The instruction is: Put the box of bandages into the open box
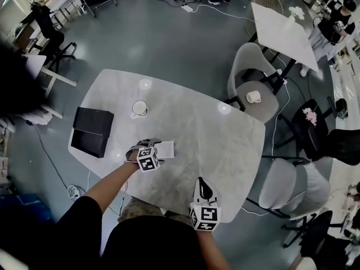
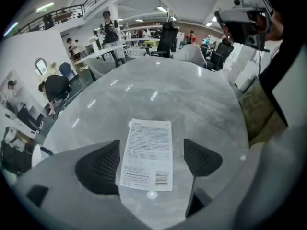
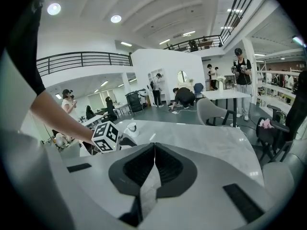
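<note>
The box of bandages (image 1: 165,149) is a flat white pack lying label up on the marble table (image 1: 214,134). My left gripper (image 1: 147,153) points steeply down over its left end. In the left gripper view the box of bandages (image 2: 147,153) lies between the two dark pads of my left gripper (image 2: 151,153), which is open and does not press it. The open box (image 1: 92,131) is black and sits near the table's left edge, lid up. My right gripper (image 1: 203,191) hovers at the near edge; my right gripper (image 3: 154,152) is shut with nothing in it.
A white mug (image 1: 139,108) stands behind the bandage box, between it and the far edge. Grey chairs (image 1: 253,83) stand along the table's right side. The near table edge lies just under both my arms.
</note>
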`<state>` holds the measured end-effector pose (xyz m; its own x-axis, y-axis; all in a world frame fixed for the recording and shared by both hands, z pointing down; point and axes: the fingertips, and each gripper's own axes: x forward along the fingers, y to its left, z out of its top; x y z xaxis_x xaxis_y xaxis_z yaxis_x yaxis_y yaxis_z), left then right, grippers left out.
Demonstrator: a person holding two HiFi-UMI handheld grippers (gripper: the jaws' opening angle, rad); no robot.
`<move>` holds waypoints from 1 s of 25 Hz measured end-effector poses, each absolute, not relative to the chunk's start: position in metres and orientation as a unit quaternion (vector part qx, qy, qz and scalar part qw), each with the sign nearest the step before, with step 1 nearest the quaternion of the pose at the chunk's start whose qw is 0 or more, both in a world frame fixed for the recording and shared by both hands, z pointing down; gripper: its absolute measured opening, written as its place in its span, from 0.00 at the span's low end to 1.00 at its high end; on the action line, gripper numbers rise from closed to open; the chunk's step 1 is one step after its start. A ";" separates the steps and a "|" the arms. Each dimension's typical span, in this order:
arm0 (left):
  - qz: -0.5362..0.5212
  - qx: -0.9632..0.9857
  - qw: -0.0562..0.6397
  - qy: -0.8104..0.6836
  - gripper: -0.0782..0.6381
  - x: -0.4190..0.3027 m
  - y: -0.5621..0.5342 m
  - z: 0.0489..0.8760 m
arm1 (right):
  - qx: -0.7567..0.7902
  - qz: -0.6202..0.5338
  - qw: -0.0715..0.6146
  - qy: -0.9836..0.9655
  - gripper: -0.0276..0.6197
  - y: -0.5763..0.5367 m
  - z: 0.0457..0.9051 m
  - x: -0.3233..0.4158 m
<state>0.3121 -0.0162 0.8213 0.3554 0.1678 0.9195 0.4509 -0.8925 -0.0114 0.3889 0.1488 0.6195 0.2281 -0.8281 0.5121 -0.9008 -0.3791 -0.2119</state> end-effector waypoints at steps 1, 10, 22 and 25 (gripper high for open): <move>-0.535 -0.810 0.144 -0.192 0.68 0.314 -0.019 0.825 | 0.782 0.285 0.067 -0.551 0.06 0.152 0.622 0.390; -0.558 -0.778 0.158 -0.242 0.74 0.324 -0.016 0.855 | 0.789 0.291 0.082 -0.535 0.06 0.176 0.633 0.403; -0.586 -0.747 0.173 -0.263 0.75 0.314 -0.014 0.873 | 0.784 0.270 0.088 -0.552 0.06 0.174 0.627 0.383; -0.590 -0.743 0.177 -0.261 0.75 0.314 -0.015 0.871 | 0.782 0.265 0.092 -0.556 0.06 0.169 0.624 0.376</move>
<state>0.3137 -0.0150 0.8706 0.1668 0.1795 0.9695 0.5970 -0.8009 0.0455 0.3763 0.1692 0.6245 0.2413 -0.8216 0.5164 -0.9186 -0.3649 -0.1514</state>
